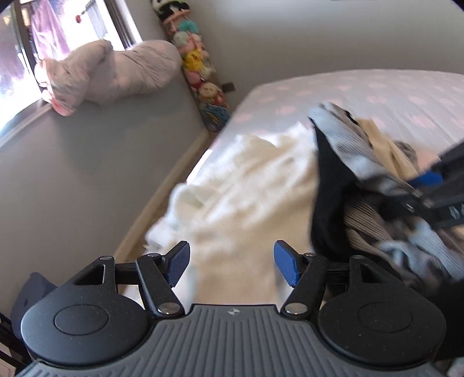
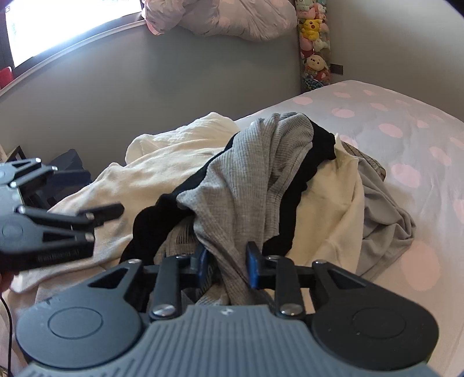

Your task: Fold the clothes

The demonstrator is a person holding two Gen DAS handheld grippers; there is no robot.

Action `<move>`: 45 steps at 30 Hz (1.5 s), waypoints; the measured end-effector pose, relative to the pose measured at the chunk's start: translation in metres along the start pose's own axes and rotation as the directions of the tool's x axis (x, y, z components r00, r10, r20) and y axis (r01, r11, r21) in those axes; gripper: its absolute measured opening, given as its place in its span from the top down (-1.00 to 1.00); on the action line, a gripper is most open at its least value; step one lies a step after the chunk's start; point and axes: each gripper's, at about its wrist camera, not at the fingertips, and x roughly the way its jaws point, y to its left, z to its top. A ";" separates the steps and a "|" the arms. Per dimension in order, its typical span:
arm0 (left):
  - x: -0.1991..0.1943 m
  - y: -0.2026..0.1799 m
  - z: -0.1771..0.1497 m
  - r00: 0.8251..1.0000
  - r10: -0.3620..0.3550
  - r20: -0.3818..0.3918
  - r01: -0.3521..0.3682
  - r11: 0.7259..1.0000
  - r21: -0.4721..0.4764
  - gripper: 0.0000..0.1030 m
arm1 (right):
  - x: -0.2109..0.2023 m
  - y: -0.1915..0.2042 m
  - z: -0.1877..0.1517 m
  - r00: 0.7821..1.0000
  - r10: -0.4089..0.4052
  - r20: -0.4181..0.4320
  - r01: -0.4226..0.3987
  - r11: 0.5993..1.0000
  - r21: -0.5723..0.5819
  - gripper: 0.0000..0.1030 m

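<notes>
1. You're working over a bed (image 2: 391, 116) with a pale sheet dotted in pink, pushed against a grey wall (image 2: 145, 87); a bright window (image 2: 58, 26) sits up on the left.
2. On the ledge under that window a bundled pale pink duvet (image 1: 110, 72) is slumped, and a column of plush toys (image 2: 314, 43) runs up the corner.
3. The clothes are heaped on the near end of the bed: a cream garment (image 2: 162, 171) spreads to the left, with a second cream piece (image 2: 327, 208) and a smooth grey one (image 2: 385, 220) on the right.
4. Your right gripper (image 2: 226, 266) has its blue fingers (image 2: 253, 265) pinching a ribbed grey top (image 2: 249, 174); the fabric runs up between them and drapes over the pile.
5. A black garment (image 2: 301, 185) with a scalloped edge lies tangled against that grey top, touching it on both sides.
6. Your left gripper (image 1: 232, 265) hangs over the cream garment with its fingers (image 1: 178, 265) spread wide, nothing between them.
7. In the left wrist view the ribbed grey top and black piece look blurred at the right, beside the right gripper.
8. In the right wrist view the left gripper appears at the left edge, over the cream cloth.
</notes>
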 end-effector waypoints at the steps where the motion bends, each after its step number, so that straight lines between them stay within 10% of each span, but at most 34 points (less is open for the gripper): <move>1: 0.002 0.006 0.003 1.000 0.005 -0.003 -0.005 1.000 -0.013 -0.25 | -0.003 -0.001 -0.001 1.000 0.000 0.006 0.000 1.000 -0.002 0.55; 7: 0.030 0.039 0.013 0.993 -0.089 -0.075 0.075 0.982 -0.171 -0.27 | -0.027 -0.010 -0.005 0.999 -0.022 0.048 0.021 1.000 0.012 0.64; 10: 0.040 0.050 0.012 0.977 -0.200 -0.076 0.169 0.939 -0.301 0.25 | -0.042 -0.016 -0.005 0.997 -0.038 0.069 0.037 0.999 0.024 0.66; 13: 0.032 0.053 0.015 0.981 -0.186 -0.059 0.156 0.928 -0.338 0.75 | -0.058 -0.024 -0.002 0.994 -0.074 0.086 0.072 0.997 0.036 0.67; 22: -0.058 0.072 0.050 0.979 -0.117 0.165 0.166 0.933 -0.320 0.88 | -0.125 -0.034 0.042 0.953 -0.186 0.240 0.181 0.983 0.044 0.84; 25: -0.110 0.086 0.069 0.952 -0.026 0.305 0.127 0.940 -0.316 1.00 | -0.141 -0.031 0.053 0.947 -0.188 0.259 0.183 0.982 0.044 0.85; 30: -0.205 0.113 0.102 0.857 0.141 0.496 0.027 0.948 -0.317 1.00 | -0.167 -0.019 0.067 0.923 -0.218 0.316 0.215 0.976 0.045 0.85; 36: -0.208 0.104 0.113 0.950 -0.038 0.311 0.106 0.973 -0.205 0.91 | -0.198 -0.005 0.083 0.889 -0.251 0.383 0.252 0.966 0.050 0.85; 40: -0.178 0.079 0.085 0.966 -0.116 0.230 0.155 0.975 -0.159 -0.10 | -0.203 -0.002 0.076 0.898 -0.252 0.360 0.258 0.966 0.033 0.85; 45: -0.125 0.053 0.055 0.972 -0.219 0.091 0.231 0.961 -0.152 -0.12 | -0.188 -0.010 0.050 0.927 -0.239 0.288 0.240 0.970 0.030 0.84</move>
